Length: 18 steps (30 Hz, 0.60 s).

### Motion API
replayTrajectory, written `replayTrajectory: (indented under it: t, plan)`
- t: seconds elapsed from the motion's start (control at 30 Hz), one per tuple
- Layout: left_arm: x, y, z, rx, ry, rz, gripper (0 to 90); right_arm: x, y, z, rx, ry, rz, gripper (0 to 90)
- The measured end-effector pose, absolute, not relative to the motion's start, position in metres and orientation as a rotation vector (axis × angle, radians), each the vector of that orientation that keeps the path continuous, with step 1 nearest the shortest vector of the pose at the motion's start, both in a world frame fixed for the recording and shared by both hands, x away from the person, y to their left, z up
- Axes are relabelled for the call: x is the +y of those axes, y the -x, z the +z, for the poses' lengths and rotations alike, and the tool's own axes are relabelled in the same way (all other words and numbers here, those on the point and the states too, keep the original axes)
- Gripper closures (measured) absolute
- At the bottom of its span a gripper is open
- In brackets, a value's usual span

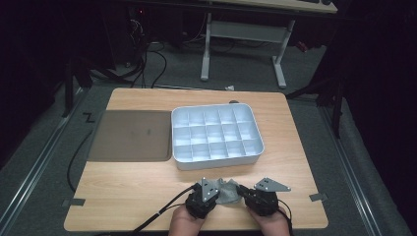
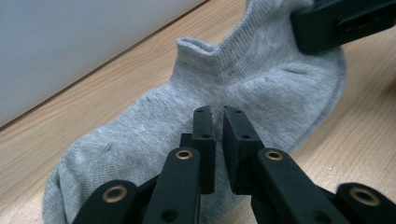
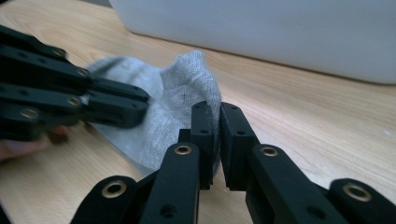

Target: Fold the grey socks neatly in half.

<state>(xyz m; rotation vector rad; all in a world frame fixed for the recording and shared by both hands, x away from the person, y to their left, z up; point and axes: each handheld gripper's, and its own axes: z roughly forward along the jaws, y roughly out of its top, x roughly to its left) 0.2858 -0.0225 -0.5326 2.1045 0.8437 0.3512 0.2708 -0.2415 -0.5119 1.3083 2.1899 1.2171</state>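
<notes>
Near the table's (image 1: 147,187) front edge, just before the white tray (image 1: 216,132), lies a grey sock (image 1: 227,192). Left gripper (image 2: 218,112) and right gripper (image 3: 215,108) both pinch its fabric, jaws nearly together.

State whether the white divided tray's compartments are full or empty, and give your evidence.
Empty: in the high view every compartment of the white divided tray shows only its bare pale floor between the dividers.

Sock (image 1: 227,191) lies on desk (image 1: 137,187) near its front edge, between left tool (image 1: 217,191) and right tool (image 1: 241,189). Compartment tray (image 1: 216,133) sits behind the sock, mid-desk. Flat mat (image 1: 132,135) lies just left of the tray, touching or nearly so.
</notes>
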Motion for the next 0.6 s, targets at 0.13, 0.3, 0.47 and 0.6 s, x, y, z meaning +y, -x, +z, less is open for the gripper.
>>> replayTrajectory:
  t: [0.13,0.3,0.47,0.6]
  plan:
    - [-0.025,-0.284,-0.532,0.839,-2.115,0.374,83.6,-0.24,-0.268,-0.504,2.177,-1.291,1.278,85.3]
    - [-0.03,-0.283,-0.532,0.835,-2.118,0.386,83.6,-0.239,-0.268,-0.499,2.168,-1.291,1.334,85.5]
    - [-0.026,-0.284,-0.532,0.843,-2.093,0.356,77.5,-0.238,-0.27,-0.498,2.162,-1.29,1.345,85.5]
    - [-0.001,-0.283,-0.522,0.855,-2.013,0.348,71.4,-0.24,-0.272,-0.501,2.152,-1.313,1.339,85.6]
